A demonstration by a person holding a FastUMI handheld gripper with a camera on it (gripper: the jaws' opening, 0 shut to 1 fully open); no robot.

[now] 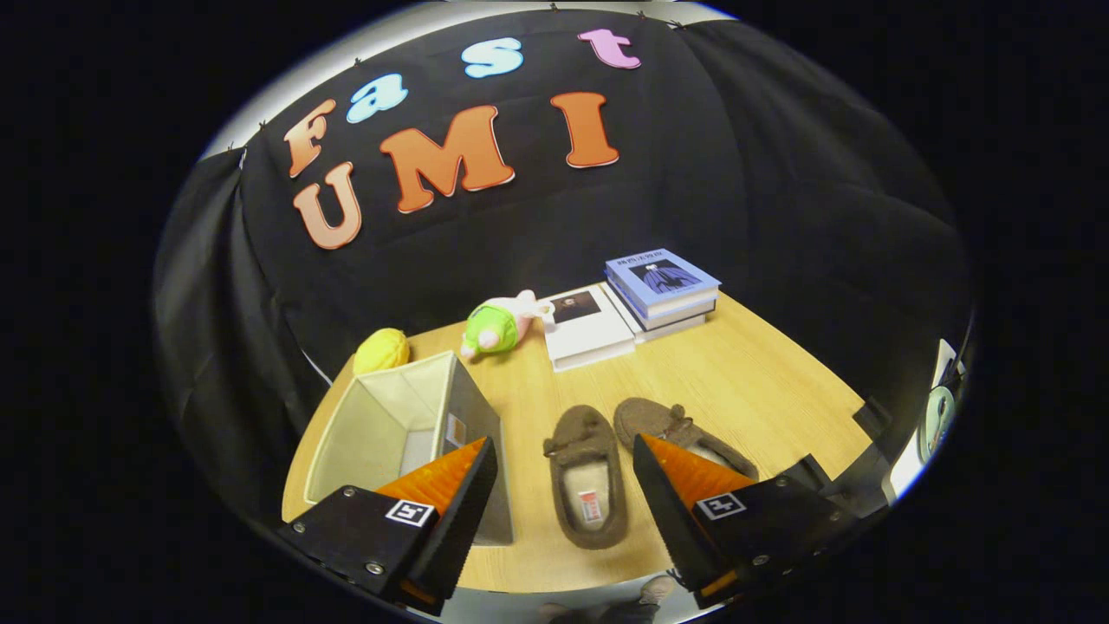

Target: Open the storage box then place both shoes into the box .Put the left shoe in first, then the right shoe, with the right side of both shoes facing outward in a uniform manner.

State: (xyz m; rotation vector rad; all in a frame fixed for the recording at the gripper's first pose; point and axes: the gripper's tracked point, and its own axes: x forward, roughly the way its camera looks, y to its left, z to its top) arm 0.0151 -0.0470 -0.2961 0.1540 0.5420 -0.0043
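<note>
Storage box [394, 425], a beige fabric bin, stands open on the left of the pale wooden tabletop [762, 381], beside the left finger. Wide-open tongs [565, 459] hold nothing and hover above the near edge. Two brown fuzzy slippers lie side by side: one slipper [589, 472] between the fingers, the other slipper [671, 429] partly behind the right finger.

I saw two brown shoes [606, 459] with cream lining, a grey box [407, 433], a yellow toy [381, 350], and a light wood table [762, 381].
</note>
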